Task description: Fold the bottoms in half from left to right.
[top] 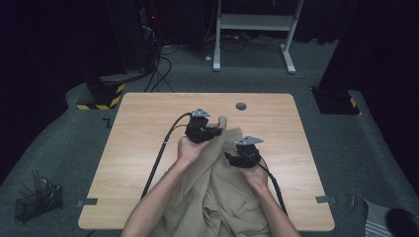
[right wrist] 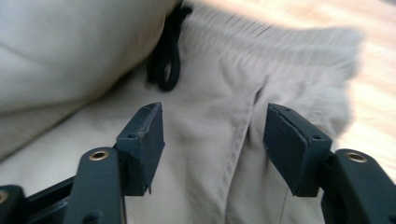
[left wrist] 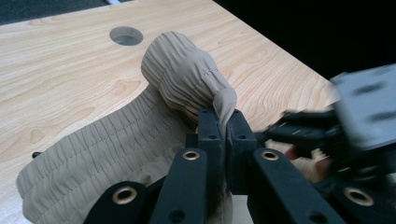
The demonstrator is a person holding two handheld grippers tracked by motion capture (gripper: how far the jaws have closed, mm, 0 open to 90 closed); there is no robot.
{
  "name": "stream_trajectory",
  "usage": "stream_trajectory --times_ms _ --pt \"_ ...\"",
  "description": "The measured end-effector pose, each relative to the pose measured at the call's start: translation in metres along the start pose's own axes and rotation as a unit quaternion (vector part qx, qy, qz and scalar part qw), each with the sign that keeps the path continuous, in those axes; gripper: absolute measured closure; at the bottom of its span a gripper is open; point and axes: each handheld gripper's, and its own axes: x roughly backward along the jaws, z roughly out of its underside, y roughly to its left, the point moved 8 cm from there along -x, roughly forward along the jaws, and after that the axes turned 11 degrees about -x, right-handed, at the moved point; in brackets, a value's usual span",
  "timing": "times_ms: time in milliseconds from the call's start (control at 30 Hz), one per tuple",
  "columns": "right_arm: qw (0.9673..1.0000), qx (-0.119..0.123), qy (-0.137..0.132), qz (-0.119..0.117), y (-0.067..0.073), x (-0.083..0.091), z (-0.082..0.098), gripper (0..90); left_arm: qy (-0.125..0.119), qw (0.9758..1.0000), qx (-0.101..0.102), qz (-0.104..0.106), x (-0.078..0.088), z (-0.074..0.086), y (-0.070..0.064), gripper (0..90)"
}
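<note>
- Two grippers on one beige garment (top: 217,187), looks like trousers with a ribbed elastic waistband; it lies mid-table, bunched, trailing off the near edge of the table (top: 148,113) toward the person.
- Landmark = round cable hole (top: 241,105) in the tabletop. Everything below sits nearer the person than that hole.
- Left of the hole and nearer: left gripper (top: 213,132), jaws clenched on a fold of the waistband (left wrist: 187,84), lifting it into a bunched knob just short of the hole (left wrist: 126,35).
- Straight below the hole, further toward the person: black drawstring loop (right wrist: 166,60) lying on the cloth by the waistband.
- Slightly right of the hole and nearer still: right gripper (top: 231,159), jaws released and wide apart, hovering over a seam (right wrist: 240,140) with cloth between but not pinched.
- Step, my read: getting a second hold on the waistband to spread or straighten the garment.
- Next move calls for the right gripper to drop onto the waistband edge and close, while left holds firm.
</note>
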Motion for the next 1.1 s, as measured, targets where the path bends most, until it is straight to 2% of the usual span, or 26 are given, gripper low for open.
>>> stream_trajectory --times_ms 33,67,133,200,300,367,500,600,700,800,1100 --pt "1.0 0.002 -0.004 0.003 -0.003 0.004 -0.001 39.3 0.0 1.0 0.001 0.0 0.0 0.001 0.0 87.0" --pt "0.9996 0.015 0.002 0.022 -0.012 0.008 0.001 39.2 0.0 1.0 -0.001 -0.001 0.0 0.001 0.0 87.0" --pt "0.9995 0.017 0.008 0.027 -0.017 0.009 0.004 38.7 -0.004 1.0 -0.003 -0.003 0.0 0.001 0.001 87.0" --pt "0.9992 0.015 0.015 0.034 -0.026 0.01 0.009 38.4 -0.008 0.9999 0.007 0.0 -0.001 0.002 0.001 87.0" --pt "0.9987 0.011 0.031 0.039 -0.033 0.007 0.02 38.1 -0.005 0.9999 0.011 0.004 -0.006 0.004 -0.001 86.9" --pt "0.9992 0.0 0.025 0.031 -0.034 0.007 0.021 39.2 -0.003 1.0 0.007 0.004 -0.009 0.004 -0.003 86.9" --pt "0.9995 0.001 0.022 0.024 -0.029 0.002 0.018 43.1 -0.002 1.0 0.004 0.004 -0.012 0.001 -0.006 86.9" --pt "0.9996 0.009 0.021 0.016 -0.018 -0.003 0.016 46.7 -0.002 1.0 -0.003 -0.003 -0.01 -0.003 -0.005 87.0" --pt "0.9996 0.014 0.022 0.012 -0.007 -0.009 0.014 46.7 -0.005 1.0 0.007 -0.005 -0.007 -0.006 -0.002 86.9" --pt "0.9996 0.015 0.023 0.01 -0.005 -0.01 0.013 46.5 0.002 1.0 0.0 -0.006 -0.011 -0.006 -0.004 86.7" --pt "0.9996 0.014 0.023 0.012 -0.006 -0.01 0.013 45.5 0.041 0.9991 -0.002 0.002 -0.052 0.012 -0.016 85.8"
